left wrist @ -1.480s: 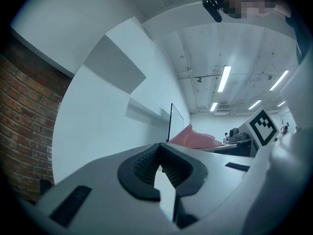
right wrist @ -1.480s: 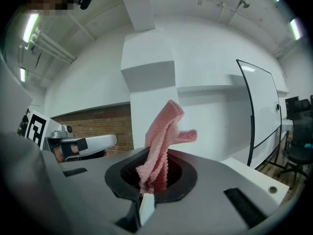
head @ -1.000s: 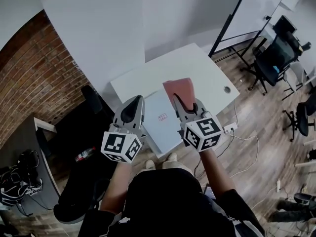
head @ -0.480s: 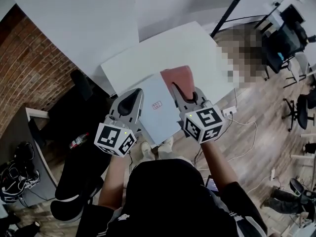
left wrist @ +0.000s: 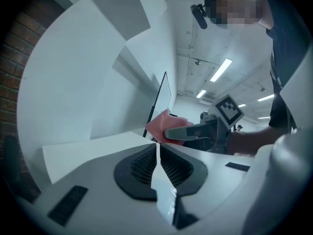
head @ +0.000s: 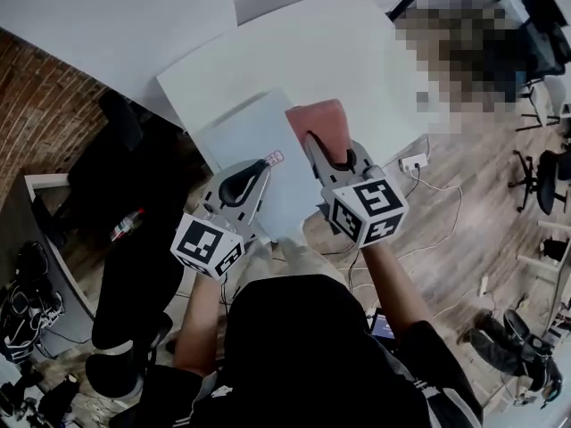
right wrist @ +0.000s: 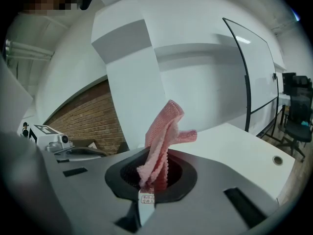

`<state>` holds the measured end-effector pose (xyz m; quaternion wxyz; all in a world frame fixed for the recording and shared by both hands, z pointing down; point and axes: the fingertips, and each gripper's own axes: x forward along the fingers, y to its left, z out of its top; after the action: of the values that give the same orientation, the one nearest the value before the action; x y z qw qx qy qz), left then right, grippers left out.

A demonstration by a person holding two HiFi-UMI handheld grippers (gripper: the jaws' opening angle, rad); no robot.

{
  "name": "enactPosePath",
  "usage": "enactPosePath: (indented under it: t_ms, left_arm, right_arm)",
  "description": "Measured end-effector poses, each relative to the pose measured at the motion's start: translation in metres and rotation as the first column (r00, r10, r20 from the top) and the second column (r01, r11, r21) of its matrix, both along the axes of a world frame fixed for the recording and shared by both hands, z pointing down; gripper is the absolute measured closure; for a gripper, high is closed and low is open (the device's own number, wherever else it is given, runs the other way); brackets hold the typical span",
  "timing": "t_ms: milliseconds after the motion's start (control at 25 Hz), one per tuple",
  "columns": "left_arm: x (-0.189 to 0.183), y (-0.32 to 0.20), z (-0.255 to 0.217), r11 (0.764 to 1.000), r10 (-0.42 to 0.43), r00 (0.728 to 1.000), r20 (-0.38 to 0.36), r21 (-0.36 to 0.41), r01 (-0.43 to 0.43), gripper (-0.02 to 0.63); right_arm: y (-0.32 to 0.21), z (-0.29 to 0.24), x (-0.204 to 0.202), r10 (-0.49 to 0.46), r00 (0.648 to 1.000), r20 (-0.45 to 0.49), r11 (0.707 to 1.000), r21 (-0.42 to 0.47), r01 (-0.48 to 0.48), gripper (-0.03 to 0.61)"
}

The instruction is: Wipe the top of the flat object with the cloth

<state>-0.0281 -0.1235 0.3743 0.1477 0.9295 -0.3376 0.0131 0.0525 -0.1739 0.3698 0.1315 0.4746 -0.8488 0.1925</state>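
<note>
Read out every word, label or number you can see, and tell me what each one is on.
No text can be read.
Red label on the flat object: too small to read.
Tag on the cloth: print blurred, unreadable.
Two marker cubes: square patterns only, no words.

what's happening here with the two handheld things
A person holds a tool in each hand over a white table. The right tool is clamped on a pink cloth, which sticks out free past its tip. The left tool is shut, with nothing clearly in it. Both are above a flat grey board lying at the table's near edge. Wiping does not look to have begun yet.
</note>
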Motion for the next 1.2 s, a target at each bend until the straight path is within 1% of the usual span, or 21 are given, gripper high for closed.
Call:
enactPosePath:
  t_ms: [160, 280, 360, 440, 480, 520, 600, 640, 720, 800, 840, 920, 1000, 1080, 1200]
  left_arm:
    - [0.006, 0.005, 0.037, 0.999, 0.028, 0.998, 0.063, -0.044, -0.025, 0.587]
    - [0.006, 0.008, 0.065, 0.996, 0.037, 0.992, 0.123, -0.087, -0.026, 0.512]
    - [0.006, 0.010, 0.081, 0.994, 0.050, 0.982, 0.181, -0.104, -0.032, 0.479]
    - [0.004, 0.011, 0.095, 0.994, 0.073, 0.964, 0.256, -0.095, -0.050, 0.468]
    - [0.004, 0.012, 0.102, 0.993, 0.092, 0.952, 0.290, -0.093, -0.068, 0.447]
    - [0.005, 0.013, 0.109, 0.991, 0.113, 0.941, 0.320, -0.099, -0.085, 0.413]
    - [0.006, 0.015, 0.126, 0.987, 0.142, 0.920, 0.365, -0.124, -0.103, 0.357]
    - [0.006, 0.015, 0.133, 0.985, 0.149, 0.913, 0.380, -0.139, -0.103, 0.337]
    - [0.004, 0.016, 0.142, 0.982, 0.153, 0.907, 0.392, -0.165, -0.094, 0.313]
    - [0.006, 0.016, 0.148, 0.979, 0.162, 0.902, 0.401, -0.179, -0.097, 0.293]
    - [0.008, 0.018, 0.152, 0.978, 0.173, 0.895, 0.411, -0.182, -0.106, 0.284]
    - [0.012, 0.023, 0.163, 0.972, 0.203, 0.875, 0.440, -0.195, -0.128, 0.264]
    - [0.011, 0.032, 0.179, 0.965, 0.227, 0.858, 0.460, -0.226, -0.134, 0.258]
    - [0.010, 0.039, 0.190, 0.960, 0.244, 0.841, 0.483, -0.241, -0.140, 0.256]
    - [0.009, 0.044, 0.200, 0.958, 0.266, 0.798, 0.540, -0.238, -0.158, 0.256]
  right_arm:
    - [0.000, 0.025, 0.010, 0.009, 1.000, 0.002, 0.999, -0.039, -0.009, 0.532]
    - [0.004, 0.044, 0.017, 0.017, 1.000, 0.003, 0.997, -0.071, -0.016, 0.532]
    - [0.004, 0.056, 0.021, 0.027, 1.000, 0.008, 0.995, -0.091, -0.027, 0.532]
    - [0.004, 0.065, 0.023, 0.036, 0.999, 0.015, 0.994, -0.106, -0.034, 0.533]
    - [0.004, 0.070, 0.024, 0.038, 0.999, 0.016, 0.993, -0.111, -0.036, 0.532]
    - [0.005, 0.074, 0.024, 0.038, 0.999, 0.016, 0.993, -0.116, -0.036, 0.532]
    - [0.008, 0.082, 0.025, 0.034, 0.999, 0.012, 0.991, -0.127, -0.033, 0.532]
    - [0.010, 0.086, 0.024, 0.031, 0.999, 0.011, 0.990, -0.135, -0.029, 0.532]
    - [0.014, 0.094, 0.022, 0.024, 1.000, 0.010, 0.988, -0.150, -0.022, 0.532]
    - [0.016, 0.100, 0.022, 0.019, 1.000, 0.007, 0.987, -0.162, -0.018, 0.532]
    - [0.017, 0.103, 0.022, 0.017, 1.000, 0.005, 0.986, -0.166, -0.016, 0.532]
    - [0.019, 0.108, 0.022, 0.012, 1.000, 0.002, 0.985, -0.172, -0.012, 0.532]
    - [0.020, 0.113, 0.021, 0.008, 1.000, 0.001, 0.984, -0.179, -0.007, 0.532]
    - [0.021, 0.117, 0.020, 0.003, 1.000, -0.001, 0.983, -0.184, -0.003, 0.532]
    - [0.023, 0.118, 0.020, 0.000, 1.000, -0.005, 0.982, -0.188, -0.001, 0.532]
